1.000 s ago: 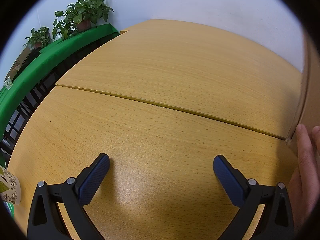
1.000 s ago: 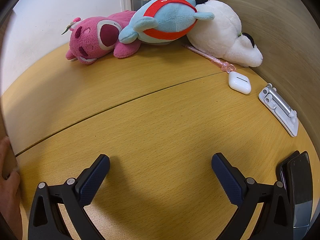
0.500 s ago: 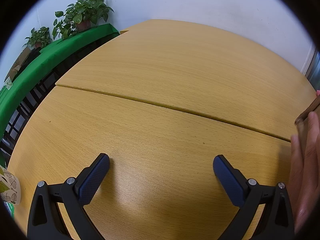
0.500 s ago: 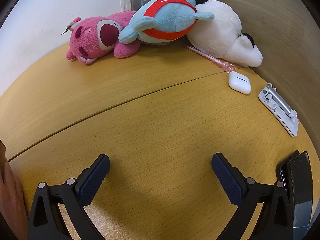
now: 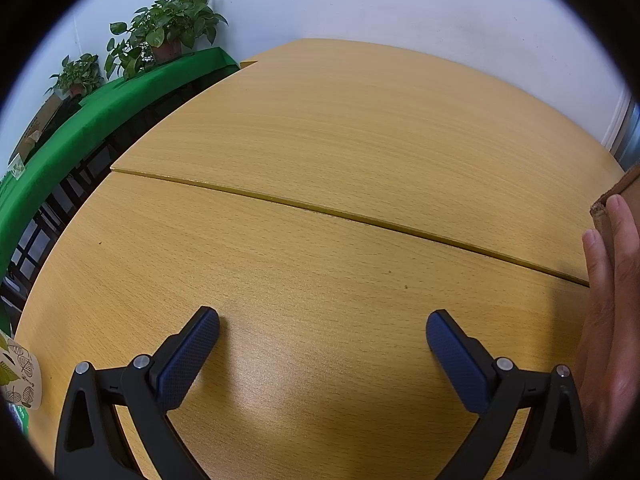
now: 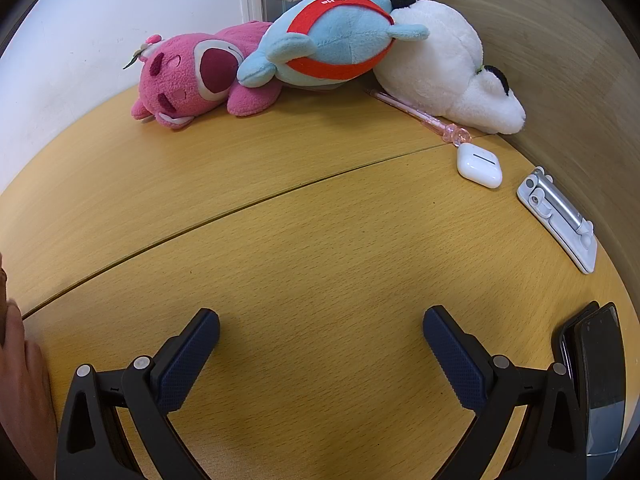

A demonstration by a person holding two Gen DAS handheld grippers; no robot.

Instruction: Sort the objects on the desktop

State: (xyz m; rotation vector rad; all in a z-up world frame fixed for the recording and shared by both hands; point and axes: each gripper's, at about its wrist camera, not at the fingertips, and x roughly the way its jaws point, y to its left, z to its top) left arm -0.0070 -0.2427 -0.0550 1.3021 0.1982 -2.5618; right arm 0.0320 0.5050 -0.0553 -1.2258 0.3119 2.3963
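In the right wrist view a pink plush bear (image 6: 188,76), a blue plush with a red band (image 6: 332,40) and a white plush dog (image 6: 444,72) lie piled at the table's far edge. A pink pen (image 6: 420,114), a white earbud case (image 6: 479,166) and a white folded stand (image 6: 558,218) lie to the right. A dark phone (image 6: 596,372) sits at the near right. My right gripper (image 6: 320,332) is open over bare wood. My left gripper (image 5: 322,334) is open too, above bare tabletop, nothing between its fingers.
A hand (image 5: 612,320) holds a cardboard piece (image 5: 618,196) at the right edge of the left wrist view; a hand (image 6: 20,380) also shows at the left of the right wrist view. Potted plants (image 5: 172,28) stand on a green shelf (image 5: 80,120). A paper cup (image 5: 20,376) sits near left.
The cardboard piece and the hand on it have drawn back toward the frame edges, uncovering more table. Both grippers have stayed still and open.
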